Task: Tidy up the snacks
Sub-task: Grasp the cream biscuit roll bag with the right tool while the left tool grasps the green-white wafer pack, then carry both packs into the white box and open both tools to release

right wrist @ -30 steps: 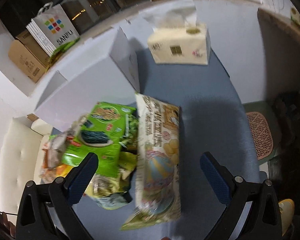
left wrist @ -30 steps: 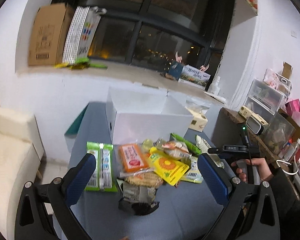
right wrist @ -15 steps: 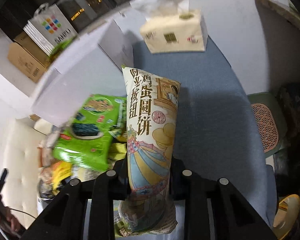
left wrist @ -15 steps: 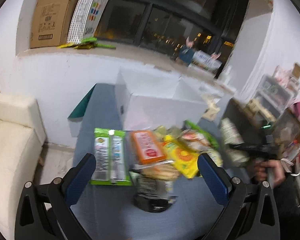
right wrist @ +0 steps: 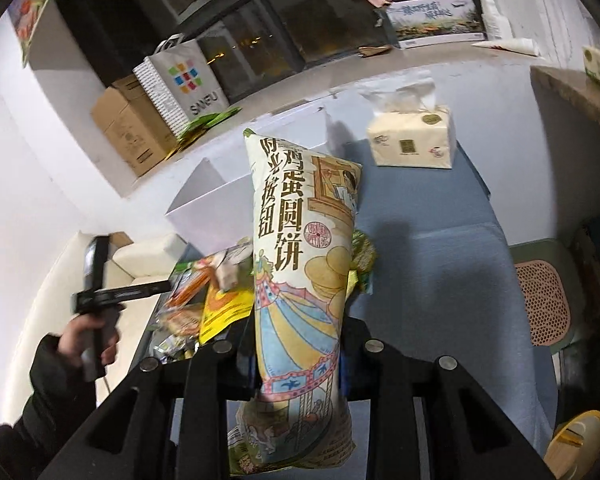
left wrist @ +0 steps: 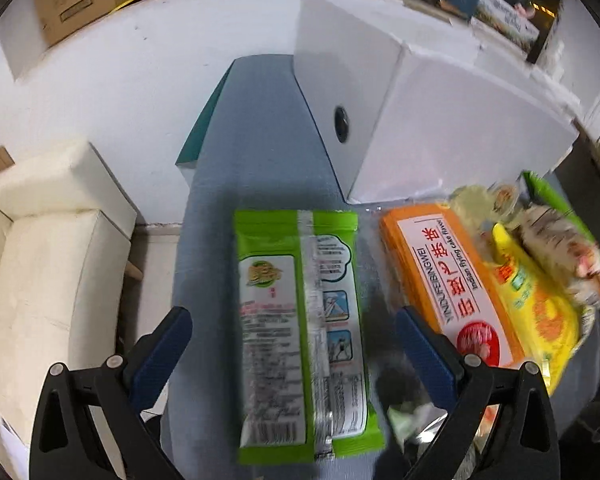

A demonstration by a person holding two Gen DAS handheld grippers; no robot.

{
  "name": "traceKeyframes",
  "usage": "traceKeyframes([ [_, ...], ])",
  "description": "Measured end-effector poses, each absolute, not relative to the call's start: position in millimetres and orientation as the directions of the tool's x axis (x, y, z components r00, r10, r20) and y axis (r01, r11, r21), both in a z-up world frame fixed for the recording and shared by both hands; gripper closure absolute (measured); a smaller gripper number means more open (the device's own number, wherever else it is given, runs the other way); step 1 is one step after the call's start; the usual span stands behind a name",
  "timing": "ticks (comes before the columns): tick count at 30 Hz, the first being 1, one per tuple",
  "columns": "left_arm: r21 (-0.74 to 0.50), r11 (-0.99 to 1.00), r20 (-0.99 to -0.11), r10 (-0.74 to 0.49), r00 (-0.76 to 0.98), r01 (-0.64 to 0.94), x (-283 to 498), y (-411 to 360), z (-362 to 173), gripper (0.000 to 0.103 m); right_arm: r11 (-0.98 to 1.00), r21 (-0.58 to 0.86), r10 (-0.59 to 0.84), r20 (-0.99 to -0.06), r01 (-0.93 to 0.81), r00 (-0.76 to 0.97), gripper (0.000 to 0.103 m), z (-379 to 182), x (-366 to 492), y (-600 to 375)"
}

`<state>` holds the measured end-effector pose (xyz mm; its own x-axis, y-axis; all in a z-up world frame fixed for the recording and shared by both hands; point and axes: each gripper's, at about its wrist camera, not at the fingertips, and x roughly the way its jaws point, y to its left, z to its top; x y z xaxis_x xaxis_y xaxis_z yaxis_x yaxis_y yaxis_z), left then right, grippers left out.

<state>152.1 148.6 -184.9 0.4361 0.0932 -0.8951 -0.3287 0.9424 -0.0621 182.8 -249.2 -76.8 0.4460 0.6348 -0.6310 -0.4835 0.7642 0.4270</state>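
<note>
Left wrist view: cream sofa point(left wrist: 56, 264) beyond the table's left edge; bare blue tabletop point(left wrist: 256, 128) runs to the wall. Left gripper point(left wrist: 296, 336), jaws wide apart, holds nothing and straddles a green snack packet point(left wrist: 300, 332) lying flat. Beside it, an orange flying-cake packet point(left wrist: 440, 280) and yellow packet point(left wrist: 540, 312), below the white box point(left wrist: 440, 136).

Right wrist view: a person's hand point(right wrist: 88, 336) on the left handle; snack pile point(right wrist: 204, 296); right gripper point(right wrist: 300, 364) clamped on an egg-biscuit bag point(right wrist: 300, 272), raised upright before the box point(right wrist: 228, 196). Tissue pack point(right wrist: 412, 136) at the far edge; open tabletop point(right wrist: 440, 264) rightward.
</note>
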Motion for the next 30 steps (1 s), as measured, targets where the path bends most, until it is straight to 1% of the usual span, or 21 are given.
traceKeyframes([
  [3, -0.026, 0.942, -0.908, 0.119, 0.402, -0.335, 159, 147, -197, 0.000, 0.760, 0.423, 0.638, -0.633, -0.494, 0.439, 0.073, -78, 182, -240],
  [5, -0.034, 0.944, -0.912, 0.105, 0.396, -0.329, 163, 147, -207, 0.001, 0.760, 0.419, 0.636, -0.639, -0.497, 0.433, 0.073, -79, 180, -236],
  [6, -0.009, 0.943, -0.910, 0.130, 0.394, -0.333, 161, 148, -209, 0.003, 0.759, 0.417, 0.635, -0.644, -0.501, 0.426, 0.073, -80, 179, -234],
  [7, -0.008, 0.947, -0.908, 0.128, 0.399, -0.321, 159, 149, -207, 0.009, 0.758, 0.418, 0.636, -0.646, -0.501, 0.422, 0.073, -82, 180, -233],
  [8, -0.004, 0.950, -0.903, 0.131, 0.410, -0.312, 157, 147, -204, 0.031, 0.759, 0.417, 0.634, -0.650, -0.500, 0.420, 0.073, -83, 179, -232],
  [9, -0.002, 0.950, -0.896, 0.138, 0.423, -0.313, 153, 147, -199, 0.037, 0.761, 0.413, 0.630, -0.654, -0.500, 0.419, 0.073, -83, 178, -231],
  [11, -0.033, 0.955, -0.893, 0.105, 0.437, -0.295, 146, 146, -193, 0.042, 0.760, 0.415, 0.631, -0.654, -0.499, 0.417, 0.073, -84, 176, -231],
  [14, -0.055, 0.958, -0.869, 0.093, 0.486, -0.281, 130, 140, -178, 0.043, 0.762, 0.411, 0.629, -0.655, -0.501, 0.420, 0.073, -83, 174, -230],
  [18, -0.131, 0.957, -0.805, 0.051, 0.591, -0.260, 101, 132, -143, 0.044, 0.763, 0.388, 0.622, -0.656, -0.517, 0.427, 0.073, -80, 169, -224],
  [21, -0.141, 0.965, -0.729, 0.049, 0.683, -0.220, 86, 117, -103, 0.044, 0.761, 0.377, 0.624, -0.648, -0.527, 0.437, 0.073, -75, 168, -219],
  [23, -0.174, 0.967, -0.670, 0.023, 0.742, -0.187, 84, 110, -74, 0.044, 0.754, 0.373, 0.634, -0.630, -0.541, 0.450, 0.073, -66, 171, -214],
  [26, -0.210, 0.969, -0.602, -0.022, 0.799, -0.132, 102, 104, -35, 0.044, 0.740, 0.349, 0.646, -0.607, -0.576, 0.462, 0.073, -46, 182, -198],
  [30, -0.185, 0.978, -0.546, -0.019, 0.837, -0.098, 160, 95, 8, 0.044, 0.737, 0.244, 0.634, -0.575, -0.631, 0.517, 0.073, -8, 217, -156],
])
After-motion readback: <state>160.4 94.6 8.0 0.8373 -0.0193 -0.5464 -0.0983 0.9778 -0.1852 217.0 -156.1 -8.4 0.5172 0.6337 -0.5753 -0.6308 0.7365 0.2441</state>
